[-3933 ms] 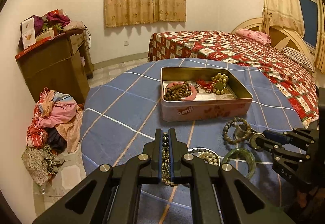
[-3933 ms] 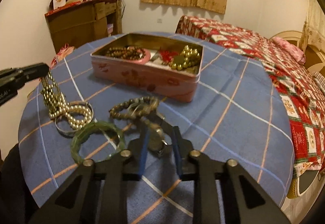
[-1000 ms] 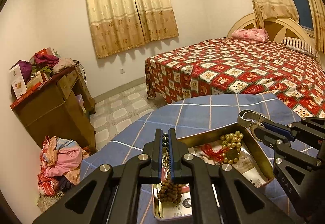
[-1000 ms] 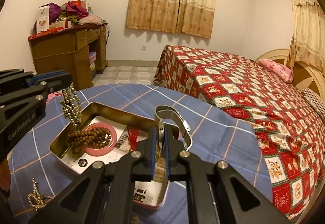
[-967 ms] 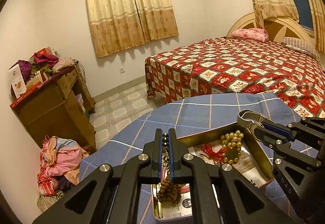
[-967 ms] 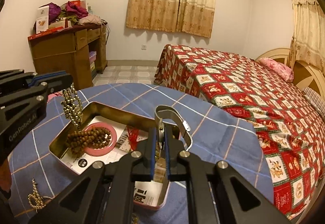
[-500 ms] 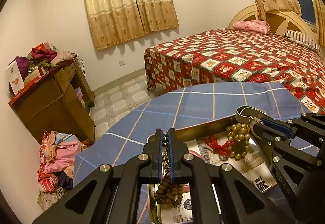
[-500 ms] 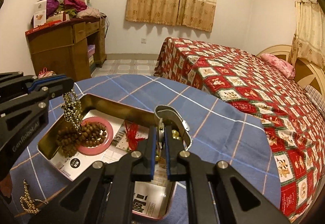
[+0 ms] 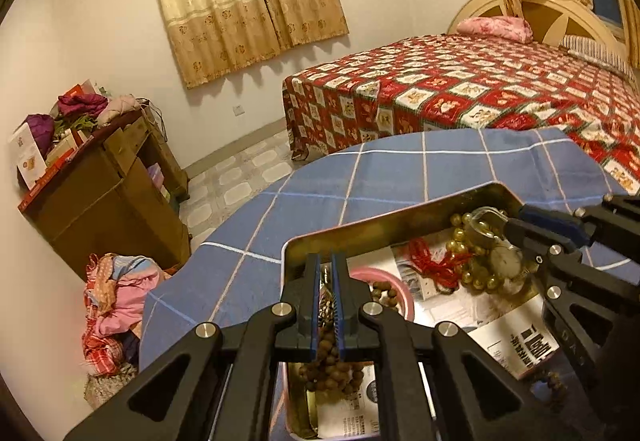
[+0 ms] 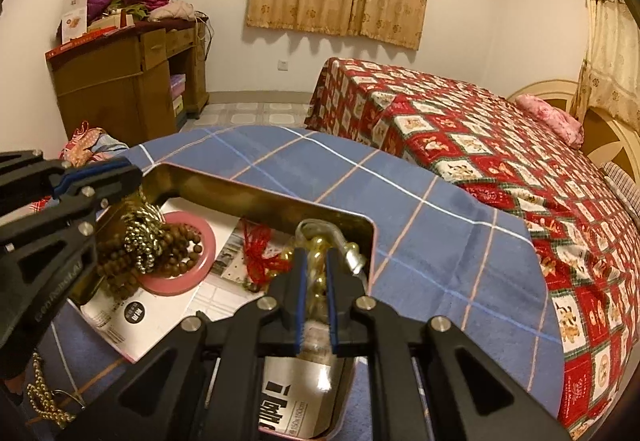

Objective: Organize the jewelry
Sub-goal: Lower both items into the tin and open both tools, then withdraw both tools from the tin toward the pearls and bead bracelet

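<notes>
- Left gripper [image 9: 328, 265]: jaws just parted, bead necklace [image 10: 140, 237] below them in tin [image 9: 384, 229]
- Right gripper [image 10: 316, 261]: jaws just parted, wristwatch [image 10: 344, 245] between, unclamped

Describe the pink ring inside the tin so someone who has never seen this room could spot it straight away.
Start at the round table with the blue checked cloth, then find the open metal tin on it. The pink ring lies flat on the printed paper at the tin's left end, under a heap of brown wooden beads. It is the only smooth, solid pink hoop; everything else there is beaded or tasselled.
</notes>
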The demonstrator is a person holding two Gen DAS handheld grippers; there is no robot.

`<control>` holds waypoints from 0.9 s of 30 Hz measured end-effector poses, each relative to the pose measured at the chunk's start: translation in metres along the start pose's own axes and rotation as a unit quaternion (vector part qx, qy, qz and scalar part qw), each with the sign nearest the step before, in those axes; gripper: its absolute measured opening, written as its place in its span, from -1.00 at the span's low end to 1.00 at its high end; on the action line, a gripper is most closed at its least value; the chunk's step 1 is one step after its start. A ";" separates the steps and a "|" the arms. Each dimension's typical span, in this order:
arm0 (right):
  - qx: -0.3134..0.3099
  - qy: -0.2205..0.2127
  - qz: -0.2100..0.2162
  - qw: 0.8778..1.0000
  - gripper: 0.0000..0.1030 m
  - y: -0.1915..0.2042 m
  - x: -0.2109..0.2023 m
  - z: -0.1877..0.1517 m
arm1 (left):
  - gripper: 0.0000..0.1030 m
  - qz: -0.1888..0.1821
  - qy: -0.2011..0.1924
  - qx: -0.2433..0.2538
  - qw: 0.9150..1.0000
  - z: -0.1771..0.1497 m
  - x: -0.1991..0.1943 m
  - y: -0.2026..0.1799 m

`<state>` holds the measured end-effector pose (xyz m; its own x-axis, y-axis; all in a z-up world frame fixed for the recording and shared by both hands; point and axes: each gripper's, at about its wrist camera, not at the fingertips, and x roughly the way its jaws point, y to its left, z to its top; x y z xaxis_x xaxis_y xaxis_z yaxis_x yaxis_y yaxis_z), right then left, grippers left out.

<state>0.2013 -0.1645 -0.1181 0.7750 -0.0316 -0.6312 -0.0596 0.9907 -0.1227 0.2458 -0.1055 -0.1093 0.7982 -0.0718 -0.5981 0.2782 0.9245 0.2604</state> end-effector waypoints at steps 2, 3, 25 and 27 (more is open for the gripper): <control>-0.001 -0.001 -0.002 1.000 -0.37 0.000 -0.003 -0.001 | -0.15 0.006 0.000 -0.002 1.000 -0.002 -0.002 0.002; -0.001 -0.003 -0.004 1.000 -0.24 0.000 -0.004 -0.002 | 0.39 0.017 -0.007 -0.004 1.000 -0.003 -0.006 0.004; 0.012 -0.003 -0.031 0.999 0.09 -0.004 -0.027 -0.020 | 0.60 0.033 -0.012 -0.003 0.999 -0.012 -0.018 0.006; 0.016 0.000 -0.033 0.999 0.09 -0.006 -0.031 -0.023 | 0.60 0.036 -0.007 -0.003 0.999 -0.014 -0.021 0.008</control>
<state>0.1634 -0.1728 -0.1157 0.7765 -0.0963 -0.6227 0.0115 0.9903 -0.1388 0.2240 -0.0913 -0.1054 0.8238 -0.0108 -0.5668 0.2166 0.9300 0.2971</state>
